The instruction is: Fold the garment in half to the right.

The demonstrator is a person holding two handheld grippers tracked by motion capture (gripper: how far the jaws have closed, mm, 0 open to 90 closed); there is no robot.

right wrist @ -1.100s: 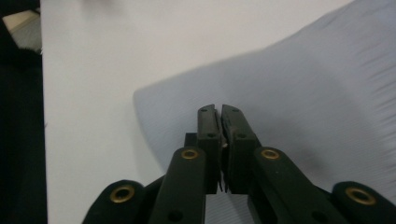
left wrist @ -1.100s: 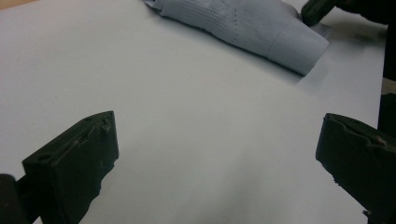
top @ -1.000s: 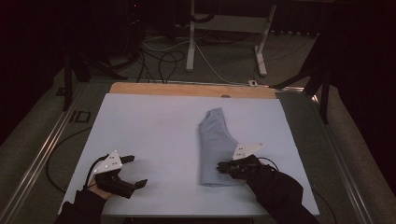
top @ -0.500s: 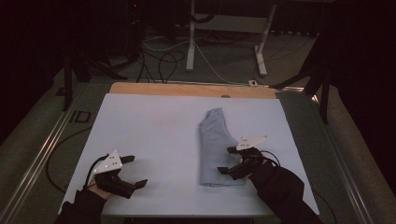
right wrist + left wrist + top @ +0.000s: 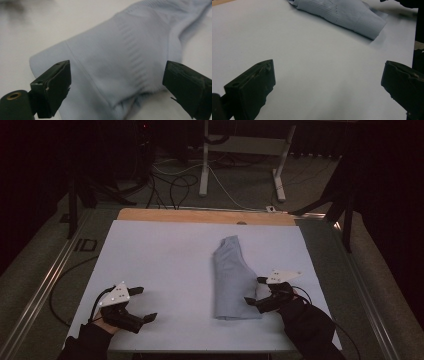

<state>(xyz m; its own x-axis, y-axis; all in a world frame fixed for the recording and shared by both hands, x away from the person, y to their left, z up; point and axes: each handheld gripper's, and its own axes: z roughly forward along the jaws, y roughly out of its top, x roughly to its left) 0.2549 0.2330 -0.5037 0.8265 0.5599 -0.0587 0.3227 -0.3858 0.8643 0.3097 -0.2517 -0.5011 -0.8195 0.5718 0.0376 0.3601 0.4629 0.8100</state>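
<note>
White sheeting covers the table (image 5: 165,265). At its near left corner the left gripper (image 5: 141,303) rests low, jaws spread wide with nothing between them. Right of centre lies the folded pale-blue garment (image 5: 231,280), long axis running away from the person. Just beside its near right edge, the right gripper (image 5: 254,290) points left, its jaws just sprung apart, gripping nothing.

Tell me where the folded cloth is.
High view: the pale blue cloth lies right of centre on the white table, beside the open right gripper.
</note>
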